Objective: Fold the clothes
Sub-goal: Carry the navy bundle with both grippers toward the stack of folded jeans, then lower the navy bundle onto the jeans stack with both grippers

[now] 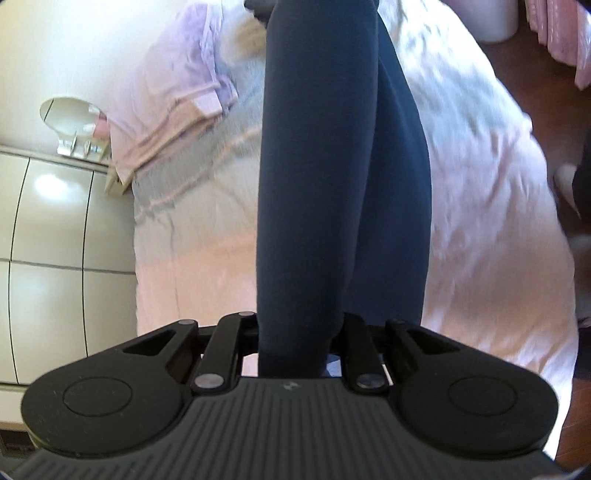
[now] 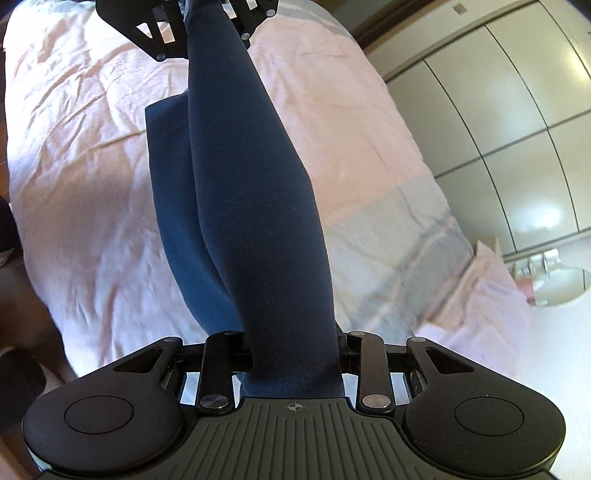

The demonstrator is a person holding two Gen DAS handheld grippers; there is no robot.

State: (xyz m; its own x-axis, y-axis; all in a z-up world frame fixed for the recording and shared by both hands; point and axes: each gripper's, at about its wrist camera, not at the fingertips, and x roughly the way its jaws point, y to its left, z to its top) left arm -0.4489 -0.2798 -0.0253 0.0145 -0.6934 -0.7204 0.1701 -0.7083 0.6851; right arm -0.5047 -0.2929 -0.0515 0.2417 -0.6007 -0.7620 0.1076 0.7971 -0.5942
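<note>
A dark blue garment [image 1: 343, 177] hangs stretched between my two grippers above the bed. My left gripper [image 1: 295, 347] is shut on one end of it; the cloth hides the fingertips. My right gripper [image 2: 295, 354] is shut on the other end of the garment [image 2: 255, 206]. A lower fold of the garment sags beside the taut part. In the right wrist view the left gripper [image 2: 207, 14] shows at the top, clamped on the far end. In the left wrist view the right gripper [image 1: 258, 5] shows only as a dark edge at the top.
The bed has a pale pink and grey cover [image 1: 480, 192]. A folded lilac and pink garment [image 1: 177, 92] lies near the bed's edge. White glossy wardrobe doors [image 2: 498, 122] and a round mirror [image 1: 70, 114] stand beside the bed. Wooden floor [image 1: 543, 74] shows beyond it.
</note>
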